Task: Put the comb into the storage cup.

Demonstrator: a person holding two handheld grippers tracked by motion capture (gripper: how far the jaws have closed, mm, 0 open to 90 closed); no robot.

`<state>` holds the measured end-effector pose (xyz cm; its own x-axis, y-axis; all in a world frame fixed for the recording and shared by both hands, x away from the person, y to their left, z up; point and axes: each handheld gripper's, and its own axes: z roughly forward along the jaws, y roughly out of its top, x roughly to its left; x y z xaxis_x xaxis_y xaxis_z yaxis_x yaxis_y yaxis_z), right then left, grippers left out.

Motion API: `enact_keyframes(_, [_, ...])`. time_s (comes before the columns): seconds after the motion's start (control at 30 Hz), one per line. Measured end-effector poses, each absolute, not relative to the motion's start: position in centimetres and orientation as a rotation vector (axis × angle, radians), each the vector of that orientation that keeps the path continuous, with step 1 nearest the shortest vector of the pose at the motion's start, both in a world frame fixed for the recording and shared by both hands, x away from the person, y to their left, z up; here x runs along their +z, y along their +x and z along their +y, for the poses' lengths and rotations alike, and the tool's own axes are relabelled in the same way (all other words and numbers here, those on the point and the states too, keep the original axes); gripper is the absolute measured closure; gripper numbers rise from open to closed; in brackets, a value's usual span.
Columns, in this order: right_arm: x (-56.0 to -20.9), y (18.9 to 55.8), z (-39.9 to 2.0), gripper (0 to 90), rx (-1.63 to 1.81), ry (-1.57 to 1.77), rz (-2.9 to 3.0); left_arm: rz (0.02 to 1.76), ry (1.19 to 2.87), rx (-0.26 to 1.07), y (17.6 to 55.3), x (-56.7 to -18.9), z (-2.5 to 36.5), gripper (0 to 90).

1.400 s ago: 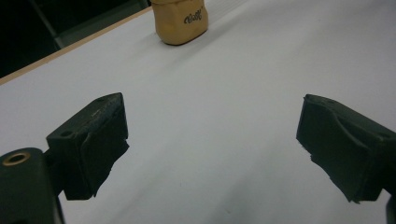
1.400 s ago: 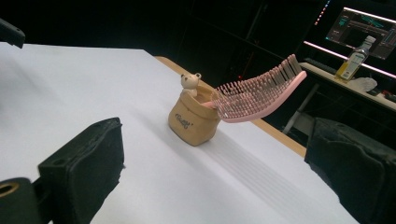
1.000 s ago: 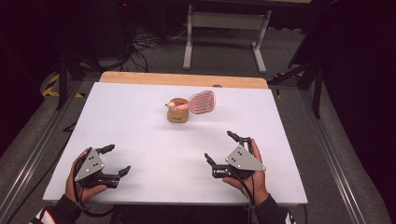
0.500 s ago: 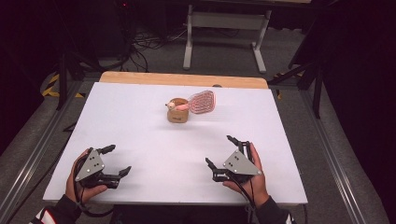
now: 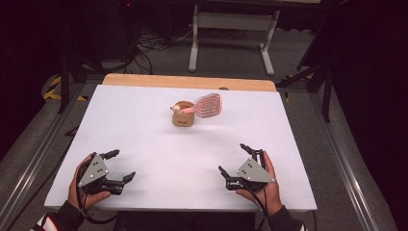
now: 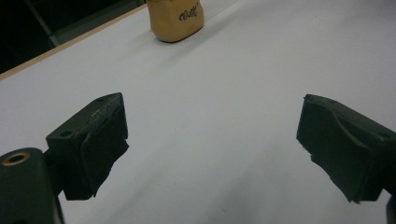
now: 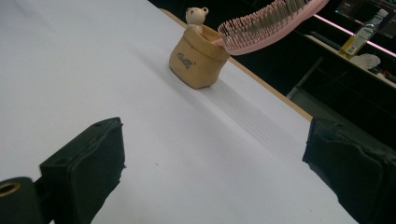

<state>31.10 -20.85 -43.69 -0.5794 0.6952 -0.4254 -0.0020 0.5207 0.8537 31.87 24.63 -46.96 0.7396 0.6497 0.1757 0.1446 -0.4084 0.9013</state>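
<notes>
- The left gripper (image 5: 117,166) has its jaws spread wide with nothing between them, low over the near left part of the white table (image 5: 144,125)
- The right gripper (image 5: 237,162) likewise has its jaws wide apart and empty, low over the near right part of the table
- A hand (image 5: 84,192) holds the left gripper from the table's near edge, and another hand (image 5: 267,190) holds the right one
- A small tan pouch (image 5: 183,115) stands upright toward the far middle of the table, well apart from both grippers
- A little bear figure (image 7: 196,16) peeks from the pouch's rim
- A pink hairbrush (image 5: 207,105) sticks out of the pouch, its bristled head leaning out to the right
</notes>
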Motion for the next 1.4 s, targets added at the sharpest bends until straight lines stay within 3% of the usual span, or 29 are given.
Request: enact_keyframes(1.4, [-46.3,30.6,-27.3,5.0,1.065,0.783,1.955,0.618,1.936,0.663,31.9,-46.9,24.5,10.0])
